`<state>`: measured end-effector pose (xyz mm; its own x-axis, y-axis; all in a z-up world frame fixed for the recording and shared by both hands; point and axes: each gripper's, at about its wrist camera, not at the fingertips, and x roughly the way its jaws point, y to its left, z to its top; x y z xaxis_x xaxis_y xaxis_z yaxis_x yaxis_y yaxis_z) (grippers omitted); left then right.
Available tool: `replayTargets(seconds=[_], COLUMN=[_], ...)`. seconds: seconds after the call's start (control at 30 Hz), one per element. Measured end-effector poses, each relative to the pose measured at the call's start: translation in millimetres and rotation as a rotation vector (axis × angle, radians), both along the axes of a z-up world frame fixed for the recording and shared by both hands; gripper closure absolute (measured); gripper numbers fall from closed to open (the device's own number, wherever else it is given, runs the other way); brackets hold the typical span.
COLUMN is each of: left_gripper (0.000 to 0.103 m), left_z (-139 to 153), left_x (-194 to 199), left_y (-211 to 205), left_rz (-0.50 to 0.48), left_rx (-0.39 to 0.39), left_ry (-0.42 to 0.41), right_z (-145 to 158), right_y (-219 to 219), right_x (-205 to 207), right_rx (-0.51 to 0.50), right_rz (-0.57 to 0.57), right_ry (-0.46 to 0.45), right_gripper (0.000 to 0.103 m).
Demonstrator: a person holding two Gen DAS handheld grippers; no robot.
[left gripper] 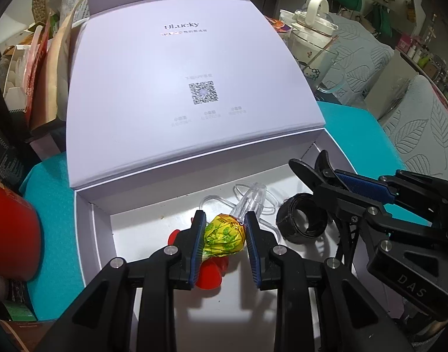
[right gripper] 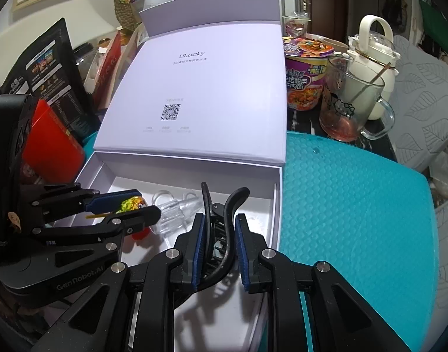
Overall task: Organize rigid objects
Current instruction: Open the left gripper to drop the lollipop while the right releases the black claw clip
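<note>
A white box (left gripper: 97,234) lies on a teal mat with its lid (left gripper: 194,88) folded back. Over the tray, my left gripper (left gripper: 225,217) is shut on a lollipop in a yellow-green wrapper (left gripper: 222,234). Under it in the tray lie a red item (left gripper: 208,275), a clear plastic piece (left gripper: 252,198) and a black strap roll (left gripper: 301,220). My right gripper (right gripper: 220,218) is shut on a black hair claw clip (right gripper: 224,205), held over the tray's right half. From the right wrist, the left gripper (right gripper: 147,205) and lollipop (right gripper: 131,204) appear at the left.
The teal mat (right gripper: 356,205) stretches to the right of the box. Behind it stand a glass mug (right gripper: 350,108), a noodle cup (right gripper: 304,73) and a white jug (right gripper: 373,58). A red container (left gripper: 12,234) and stacked packages crowd the left side.
</note>
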<state>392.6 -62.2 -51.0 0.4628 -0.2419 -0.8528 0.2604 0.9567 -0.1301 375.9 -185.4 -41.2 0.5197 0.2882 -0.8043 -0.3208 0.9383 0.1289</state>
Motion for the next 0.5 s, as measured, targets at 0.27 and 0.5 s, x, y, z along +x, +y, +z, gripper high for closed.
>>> replayTargets(seconds=[0.27, 0.5], left_gripper=[0.076, 0.041], left_z=[-1.0, 6.7], left_x=[4.5, 3.7], left_y=[5.0, 6.9], left_rz=[0.040, 0.061], left_rx=[-0.005, -0.004], left_ry=[0.012, -0.019], right_z=[2.3, 8.7], right_y=[4.7, 0.5], right_x=[-2.5, -5.3], right_rx=[-0.011, 0.014], right_rz=[0.013, 0.012], right_ry=[-0.004, -0.007], right_gripper=[0.073, 0.071])
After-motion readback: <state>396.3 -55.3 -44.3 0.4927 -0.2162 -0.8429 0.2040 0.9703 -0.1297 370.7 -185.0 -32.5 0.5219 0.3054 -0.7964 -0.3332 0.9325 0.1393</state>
